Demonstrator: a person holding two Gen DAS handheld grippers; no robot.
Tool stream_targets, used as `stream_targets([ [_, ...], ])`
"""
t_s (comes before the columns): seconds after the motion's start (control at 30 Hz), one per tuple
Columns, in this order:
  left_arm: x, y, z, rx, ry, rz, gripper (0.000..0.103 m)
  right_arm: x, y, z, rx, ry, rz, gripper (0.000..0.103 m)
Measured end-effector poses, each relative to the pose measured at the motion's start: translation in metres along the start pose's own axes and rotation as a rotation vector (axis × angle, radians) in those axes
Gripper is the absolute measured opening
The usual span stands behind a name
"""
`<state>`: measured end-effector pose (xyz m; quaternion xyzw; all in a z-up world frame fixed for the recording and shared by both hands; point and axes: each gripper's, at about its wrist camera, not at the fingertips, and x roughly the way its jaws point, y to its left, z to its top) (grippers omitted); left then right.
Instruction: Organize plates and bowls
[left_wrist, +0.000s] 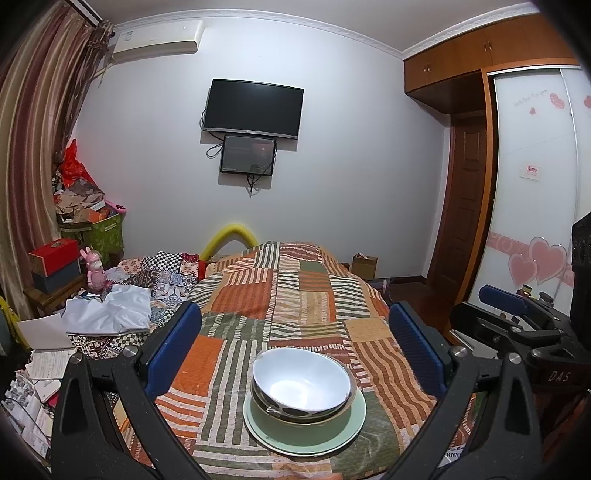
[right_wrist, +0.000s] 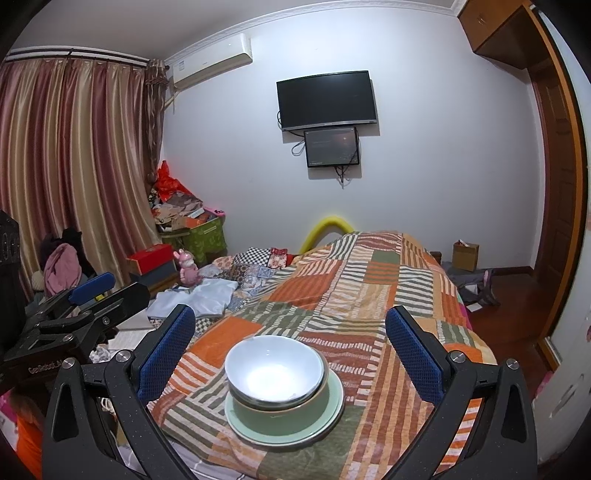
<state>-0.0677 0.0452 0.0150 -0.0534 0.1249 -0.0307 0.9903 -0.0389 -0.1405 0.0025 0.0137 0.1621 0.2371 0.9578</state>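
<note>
A white bowl (left_wrist: 301, 382) with dark spots outside sits nested in a green bowl (left_wrist: 317, 419), which stands on a pale green plate (left_wrist: 258, 424) on the patchwork quilt. The same stack shows in the right wrist view: white bowl (right_wrist: 275, 371), green bowl (right_wrist: 284, 410), plate (right_wrist: 334, 402). My left gripper (left_wrist: 295, 343) is open and empty, held above and just behind the stack. My right gripper (right_wrist: 290, 341) is open and empty, likewise above the stack. Each gripper shows at the edge of the other's view: the right one (left_wrist: 517, 306), the left one (right_wrist: 88, 291).
The quilted bed (left_wrist: 295, 295) stretches toward the far wall with a TV (left_wrist: 253, 109). Crumpled white cloth (left_wrist: 110, 310), papers and boxes lie left of the bed. A wardrobe (left_wrist: 535, 184) and a door stand right. A cardboard box (right_wrist: 466, 255) sits on the floor.
</note>
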Motion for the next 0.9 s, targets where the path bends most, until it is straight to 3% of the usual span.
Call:
stream_targets([
  [0.9, 0.0001, 0.0007, 0.0006, 0.005, -0.007, 0.007, 0.103, 0.0014, -0.0051, -0.0002, 0.005, 0.006, -0.003, 0.103],
])
